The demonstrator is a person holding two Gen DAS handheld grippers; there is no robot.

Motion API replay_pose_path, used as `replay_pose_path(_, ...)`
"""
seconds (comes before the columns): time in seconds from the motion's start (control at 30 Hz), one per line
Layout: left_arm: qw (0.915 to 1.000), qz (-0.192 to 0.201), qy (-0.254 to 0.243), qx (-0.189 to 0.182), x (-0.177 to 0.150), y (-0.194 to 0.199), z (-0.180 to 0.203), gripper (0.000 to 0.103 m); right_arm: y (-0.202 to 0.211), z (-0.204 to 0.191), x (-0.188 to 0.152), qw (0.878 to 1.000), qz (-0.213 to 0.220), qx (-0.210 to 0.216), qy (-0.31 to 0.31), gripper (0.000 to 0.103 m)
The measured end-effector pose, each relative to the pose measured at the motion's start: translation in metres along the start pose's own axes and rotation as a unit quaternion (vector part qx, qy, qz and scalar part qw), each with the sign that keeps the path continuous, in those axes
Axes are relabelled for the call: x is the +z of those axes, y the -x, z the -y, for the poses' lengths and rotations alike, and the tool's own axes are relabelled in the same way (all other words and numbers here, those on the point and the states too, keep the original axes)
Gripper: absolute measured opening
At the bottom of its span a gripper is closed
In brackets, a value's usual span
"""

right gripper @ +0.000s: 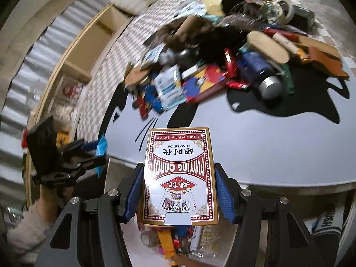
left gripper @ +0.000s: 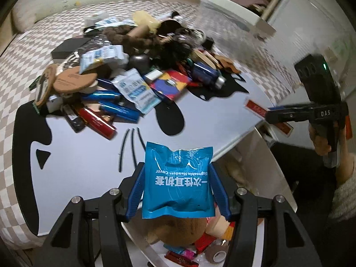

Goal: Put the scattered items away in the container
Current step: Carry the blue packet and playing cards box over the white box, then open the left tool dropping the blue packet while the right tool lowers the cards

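Note:
My left gripper (left gripper: 176, 171) is shut on a blue headset-cover packet (left gripper: 178, 182) and holds it over the white container (left gripper: 276, 173) below the table edge. My right gripper (right gripper: 179, 171) is shut on a red and white playing-card box (right gripper: 179, 175), also above the container (right gripper: 112, 178), whose bottom holds several items. The right gripper shows in the left wrist view (left gripper: 273, 113) at the right with the box edge-on. The left gripper shows in the right wrist view (right gripper: 93, 153) at the left with the blue packet (right gripper: 101, 151). A heap of scattered items (left gripper: 133, 66) lies on the white table (left gripper: 89, 155).
The heap holds insoles, blue tubes (left gripper: 120, 109), red sticks (left gripper: 98, 120), a blue bottle (right gripper: 260, 73), tape rolls (right gripper: 278, 11), packets and dark fur. The table has black cat-shaped markings (left gripper: 170, 115). A checkered cloth (left gripper: 26, 51) lies beyond. A wooden shelf (right gripper: 89, 44) stands at the left.

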State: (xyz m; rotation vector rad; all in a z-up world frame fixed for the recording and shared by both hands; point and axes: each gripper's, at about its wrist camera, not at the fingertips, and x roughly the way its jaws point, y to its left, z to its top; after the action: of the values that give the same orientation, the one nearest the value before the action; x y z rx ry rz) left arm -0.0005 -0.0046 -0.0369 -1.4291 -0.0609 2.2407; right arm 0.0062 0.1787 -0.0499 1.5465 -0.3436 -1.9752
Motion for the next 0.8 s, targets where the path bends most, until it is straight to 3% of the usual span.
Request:
replay_pose_path(0.47, 0.9967, -0.071, -0.026, -0.03, -0.039, -0.026, 0.028, 0.057, -0.041, -0.017, -0.042, 0.997, -0.076, 0.0, 0.021, 0.061)
replay_pose_path(0.8, 0.9926, -0.121, -0.008, 0.0, -0.055, -0.045, 0.02, 0.057, -0.064, -0.014, -0.058, 0.992, -0.117, -0.034, 0.03, 0.061)
